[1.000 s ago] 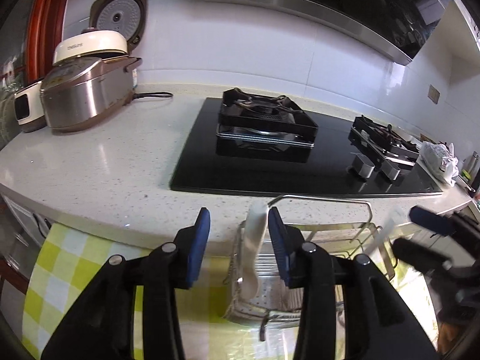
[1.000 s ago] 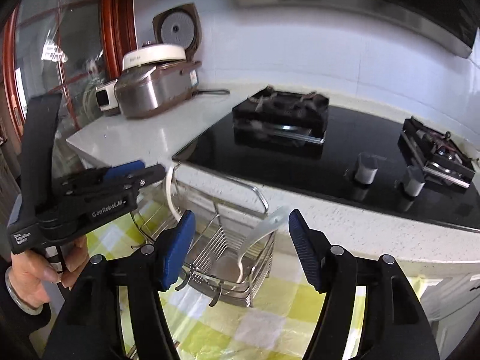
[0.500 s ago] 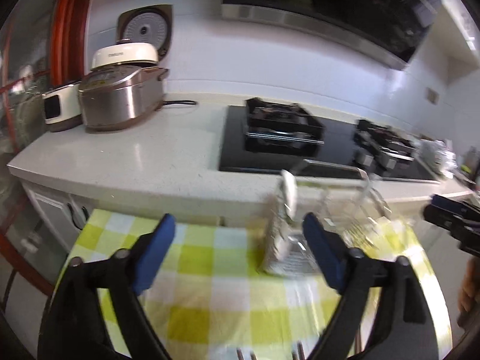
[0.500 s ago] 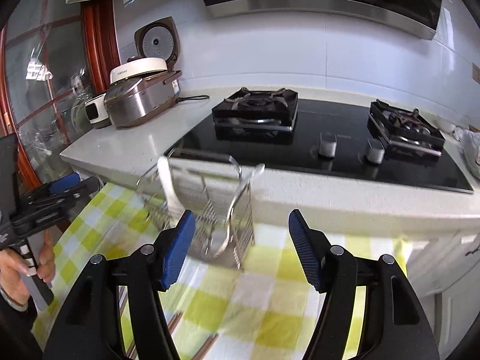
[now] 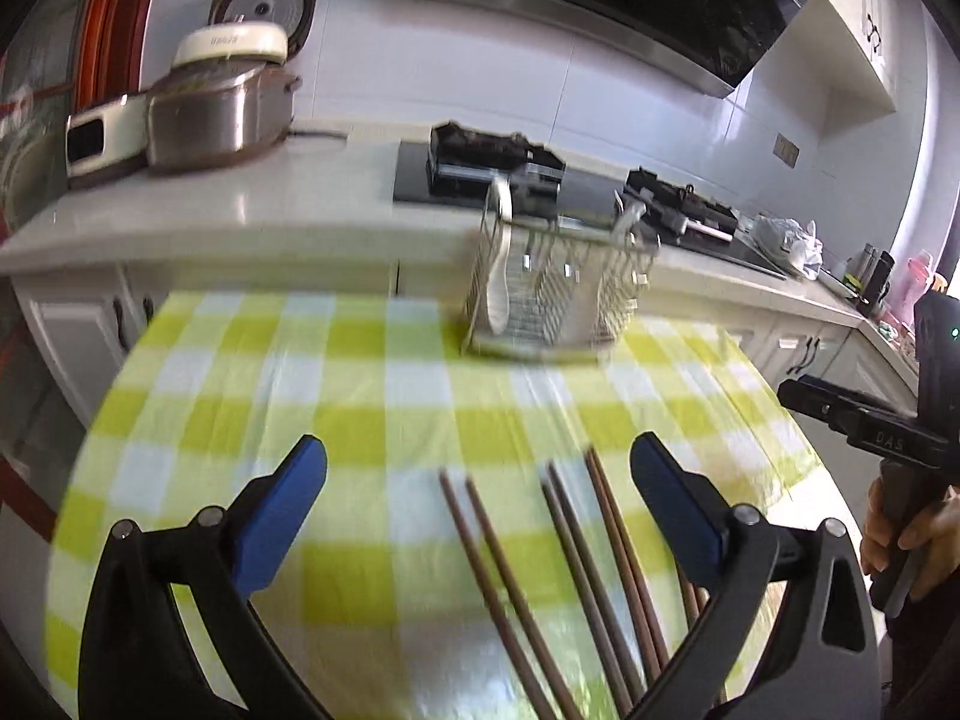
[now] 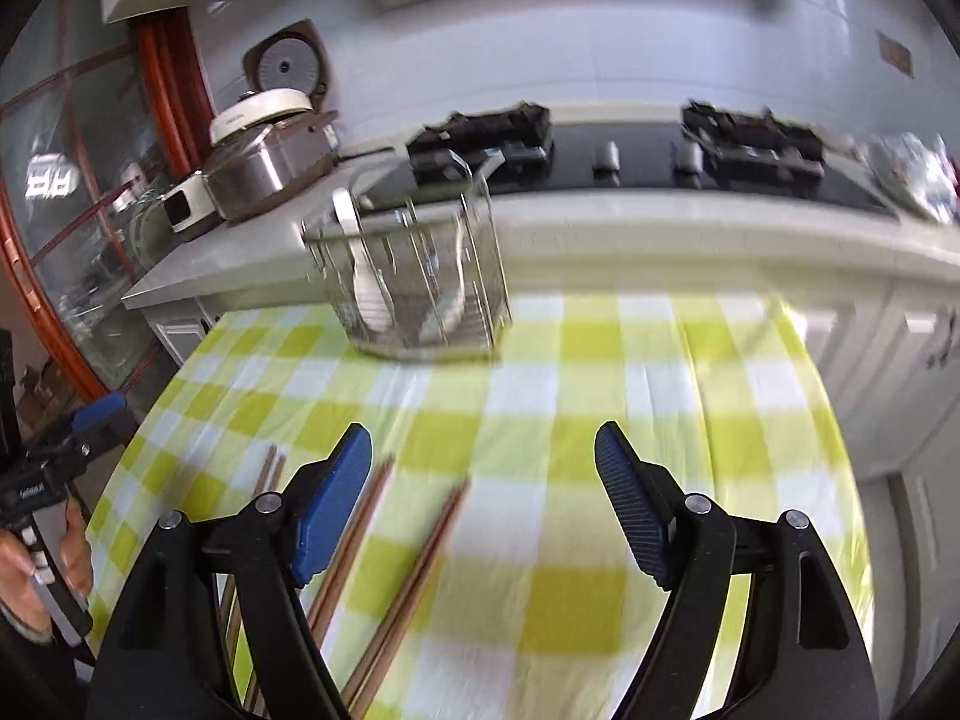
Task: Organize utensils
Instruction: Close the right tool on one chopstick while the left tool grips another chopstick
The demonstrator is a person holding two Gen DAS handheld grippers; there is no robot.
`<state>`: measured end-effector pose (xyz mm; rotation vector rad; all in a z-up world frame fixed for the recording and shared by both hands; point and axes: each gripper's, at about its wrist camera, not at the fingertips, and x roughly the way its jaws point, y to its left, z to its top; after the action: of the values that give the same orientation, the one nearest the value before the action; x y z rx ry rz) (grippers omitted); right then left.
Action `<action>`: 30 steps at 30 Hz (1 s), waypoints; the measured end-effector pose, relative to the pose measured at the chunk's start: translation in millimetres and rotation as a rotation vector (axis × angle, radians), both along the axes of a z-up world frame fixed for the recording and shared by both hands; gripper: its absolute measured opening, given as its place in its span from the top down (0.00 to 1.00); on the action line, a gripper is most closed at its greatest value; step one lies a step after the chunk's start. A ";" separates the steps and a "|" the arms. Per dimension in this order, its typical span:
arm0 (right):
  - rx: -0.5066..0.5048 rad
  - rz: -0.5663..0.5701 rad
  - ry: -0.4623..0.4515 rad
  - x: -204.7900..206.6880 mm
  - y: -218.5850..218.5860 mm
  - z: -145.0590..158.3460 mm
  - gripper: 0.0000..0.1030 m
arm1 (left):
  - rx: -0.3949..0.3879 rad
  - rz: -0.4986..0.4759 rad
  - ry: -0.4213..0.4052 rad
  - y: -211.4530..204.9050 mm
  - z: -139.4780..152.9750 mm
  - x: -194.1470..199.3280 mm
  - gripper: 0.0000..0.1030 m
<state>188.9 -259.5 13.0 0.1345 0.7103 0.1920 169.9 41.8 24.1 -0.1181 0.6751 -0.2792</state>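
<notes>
A wire utensil basket stands at the far edge of a table with a yellow-green checked cloth. In it are a white spoon and a metal spoon. Several brown chopsticks lie loose on the near part of the cloth. My left gripper hovers over them, jaws wide and still opening, nothing between the pads. My right gripper is also opening and empty, with the chopsticks below its left finger.
Behind the table runs a white counter with a black gas hob, a rice cooker at its left and a plastic bag at its right. White cabinets stand to the right. A hand holds each gripper.
Both grippers drew back from the basket toward the near side of the table and sank a little. The left gripper let go of the white spoon and opened wide; the chopsticks came into view.
</notes>
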 end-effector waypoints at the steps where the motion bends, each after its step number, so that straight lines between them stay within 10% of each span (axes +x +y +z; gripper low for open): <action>1: 0.003 -0.016 0.014 -7.2 0.8 -8.0 0.29 | -0.009 0.003 0.011 1.5 -5.4 -4.8 0.05; 16: -0.060 -0.089 0.181 -27.4 32.9 -92.0 0.30 | 0.040 0.089 0.172 9.9 -79.0 -23.3 0.05; 30: -0.126 -0.129 0.220 -17.3 48.6 -101.5 0.32 | 0.050 0.084 0.169 19.0 -86.2 -22.2 0.05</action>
<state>171.6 -210.9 -88.5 0.0809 0.9270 0.0079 147.7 60.8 -62.1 -0.1227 0.8421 -0.1729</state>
